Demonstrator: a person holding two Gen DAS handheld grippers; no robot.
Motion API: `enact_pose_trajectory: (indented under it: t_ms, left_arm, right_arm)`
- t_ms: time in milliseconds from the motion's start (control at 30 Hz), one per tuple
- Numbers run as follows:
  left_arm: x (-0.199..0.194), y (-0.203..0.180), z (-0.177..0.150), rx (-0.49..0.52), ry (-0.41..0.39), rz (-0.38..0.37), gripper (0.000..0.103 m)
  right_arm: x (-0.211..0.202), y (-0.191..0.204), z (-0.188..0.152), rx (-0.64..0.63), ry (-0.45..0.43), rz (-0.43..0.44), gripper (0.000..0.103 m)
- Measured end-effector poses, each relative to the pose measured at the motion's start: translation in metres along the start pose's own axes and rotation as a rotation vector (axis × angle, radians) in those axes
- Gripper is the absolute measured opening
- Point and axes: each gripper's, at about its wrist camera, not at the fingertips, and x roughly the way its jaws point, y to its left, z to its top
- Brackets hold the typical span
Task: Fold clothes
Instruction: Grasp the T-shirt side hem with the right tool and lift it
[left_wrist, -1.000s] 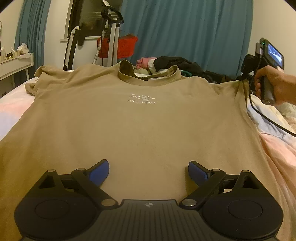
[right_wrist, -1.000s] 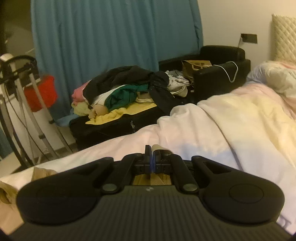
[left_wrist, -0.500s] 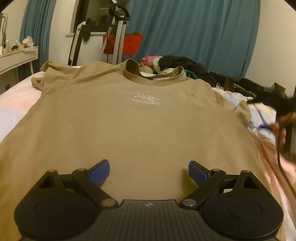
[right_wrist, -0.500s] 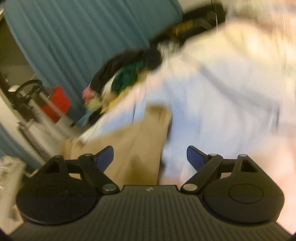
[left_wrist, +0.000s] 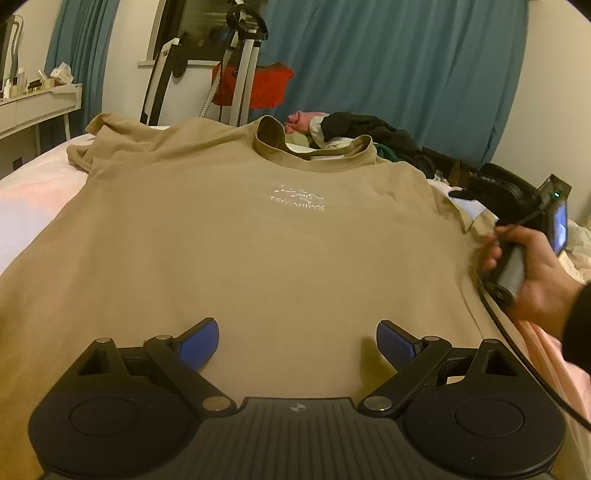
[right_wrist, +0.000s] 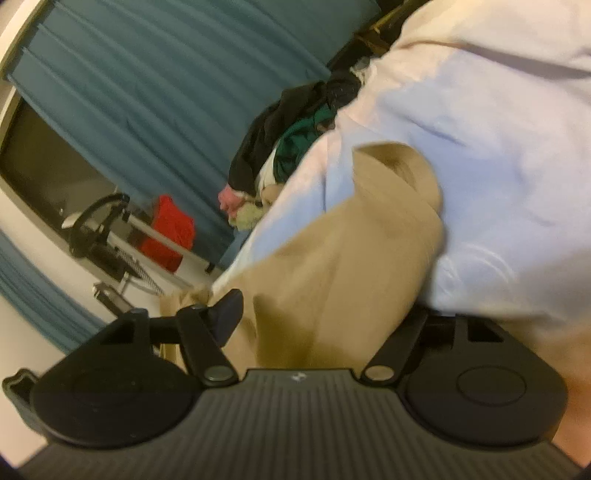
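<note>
Room: bedroom, teal curtains (left_wrist: 388, 66) behind; heap of clothes (left_wrist: 362, 129) past the bed's far edge.
Surface: bed (left_wrist: 33, 192), pale sheet.
T-shirt (left_wrist: 258, 251): tan, spread flat, chest print up, collar toward far edge.
Left gripper (left_wrist: 297, 341): jaws wide, over the hem, nothing held.
Right gripper (right_wrist: 325, 310): jaws wide, straddling the right sleeve (right_wrist: 373, 221) at the bed's right edge; view blurred.
Right hand (left_wrist: 532, 266): grasps the handle.
</note>
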Motion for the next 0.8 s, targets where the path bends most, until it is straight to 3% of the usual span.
enact_pose_trajectory:
  t_ms: [33,67,100,267,433,600,800]
  left_arm:
    - [0.001,-0.001,-0.001,0.011,-0.005,0.002,0.095]
    - [0.003,-0.002,-0.001,0.023,-0.006,0.008,0.095]
    - [0.005,-0.004,-0.001,0.032,-0.005,0.013,0.095]
    - [0.004,-0.003,0.004,0.036,-0.007,0.009,0.095]
    - [-0.010,0.007,0.016,-0.007,-0.042,0.005,0.095]
    - [-0.033,0.028,0.032,-0.063,-0.090,0.060,0.095]
    - [-0.067,0.078,0.051,-0.182,-0.169,0.130,0.096]
  right_arm:
    - [0.002,0.003,0.003,-0.013,-0.013,-0.021,0.055]
    - [0.003,0.006,0.005,-0.035,-0.025,-0.055,0.019]
    - [0.003,0.009,0.008,-0.056,-0.038,-0.090,0.009]
    - [-0.022,0.037,0.027,-0.234,-0.114,-0.157,0.007]
    - [-0.051,0.115,0.027,-0.508,-0.187,-0.188,0.007]
    - [-0.066,0.213,-0.018,-0.821,-0.252,-0.163,0.007]
    - [-0.037,0.288,-0.118,-1.081,-0.151,-0.100,0.007]
